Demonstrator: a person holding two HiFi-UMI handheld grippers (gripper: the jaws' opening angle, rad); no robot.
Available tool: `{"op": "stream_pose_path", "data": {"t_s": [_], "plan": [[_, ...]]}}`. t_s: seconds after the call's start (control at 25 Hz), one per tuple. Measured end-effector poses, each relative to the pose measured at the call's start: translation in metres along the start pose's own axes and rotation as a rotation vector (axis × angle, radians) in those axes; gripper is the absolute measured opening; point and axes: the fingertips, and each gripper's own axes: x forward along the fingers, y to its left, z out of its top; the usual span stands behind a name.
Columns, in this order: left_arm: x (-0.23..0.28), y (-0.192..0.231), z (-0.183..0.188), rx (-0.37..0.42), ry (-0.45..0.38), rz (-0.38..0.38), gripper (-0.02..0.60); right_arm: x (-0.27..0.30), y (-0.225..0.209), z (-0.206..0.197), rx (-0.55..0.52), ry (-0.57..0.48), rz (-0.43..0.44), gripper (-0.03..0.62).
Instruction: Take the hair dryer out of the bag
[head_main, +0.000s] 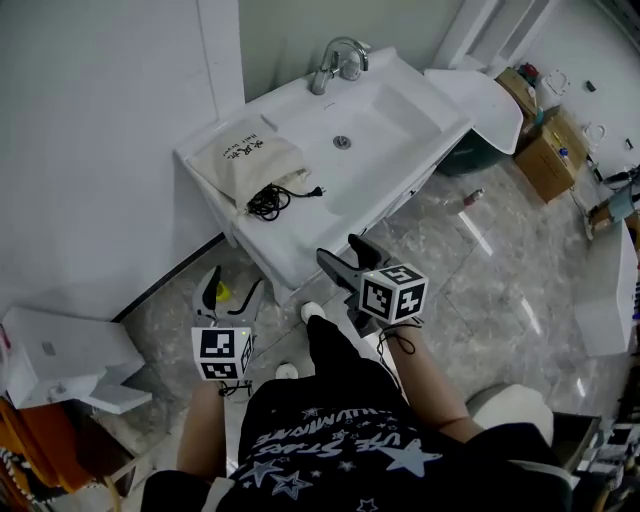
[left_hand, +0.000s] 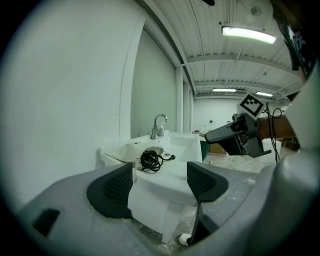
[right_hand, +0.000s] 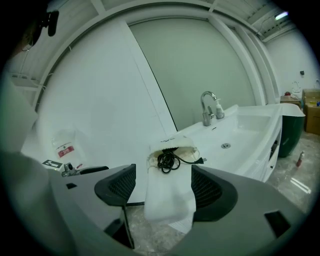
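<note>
A cream drawstring bag (head_main: 243, 153) lies on the left ledge of the white sink (head_main: 400, 120). A coiled black cord (head_main: 267, 201) with its plug (head_main: 318, 190) spills from the bag's mouth; the hair dryer itself is hidden inside. My left gripper (head_main: 232, 285) hangs open below the sink's front corner, apart from the bag. My right gripper (head_main: 338, 250) is open too, just in front of the sink's edge. The left gripper view shows the bag (left_hand: 129, 149) and cord (left_hand: 150, 160) beyond the open left gripper (left_hand: 159, 182). The right gripper (right_hand: 164, 185) frames the cord (right_hand: 167, 161) and bag (right_hand: 172, 144).
A chrome faucet (head_main: 338, 62) and drain (head_main: 342, 142) are on the sink. A white wall (head_main: 90, 150) stands left. A white box (head_main: 60, 360) sits on the floor at lower left. Cardboard boxes (head_main: 548, 150) and a dark green bin (head_main: 470, 155) stand right.
</note>
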Motion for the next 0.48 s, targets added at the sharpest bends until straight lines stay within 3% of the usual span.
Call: {"op": "stream_pose_path", "data": {"t_s": [0.24,0.48], "plan": [[0.058,0.026,0.018,0.036,0.038,0.114,0.354,0.078,-0.016,0.041,-0.032,0.063,0.157,0.328],[0.12,0.035,0.022,0.103,0.1,0.178,0.346,0.121,-0.044,0.062,-0.034,0.124,0.251,0.325]]}}
